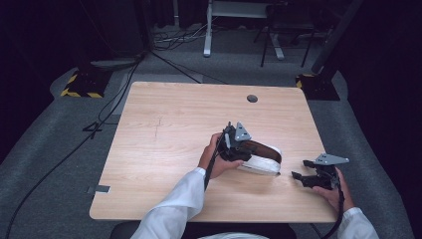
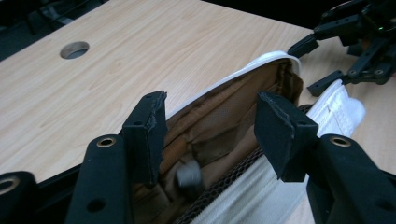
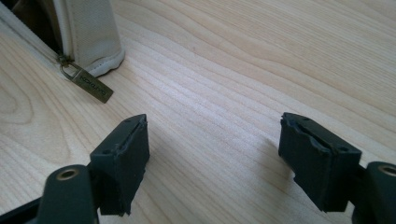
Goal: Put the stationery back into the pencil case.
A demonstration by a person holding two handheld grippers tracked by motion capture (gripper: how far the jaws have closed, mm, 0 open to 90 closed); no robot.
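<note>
White pouch [image 1: 261, 162] with brown lining, brass zipper pull [image 3: 88, 83], black tongs [image 1: 234, 142], pale wood-grain table [image 1: 174, 124]

A white canvas pouch [image 1: 261, 164] lay on its side on the wooden table [image 1: 174, 129], right of centre and toward the person's edge. Its zipper was open, and the mouth gaped to show a brown fabric lining [image 2: 219, 121] with a small grey object [image 2: 188, 176] inside. A brass zipper pull [image 3: 88, 84] rested flat on the wood at the pouch's rounded corner.
</note>
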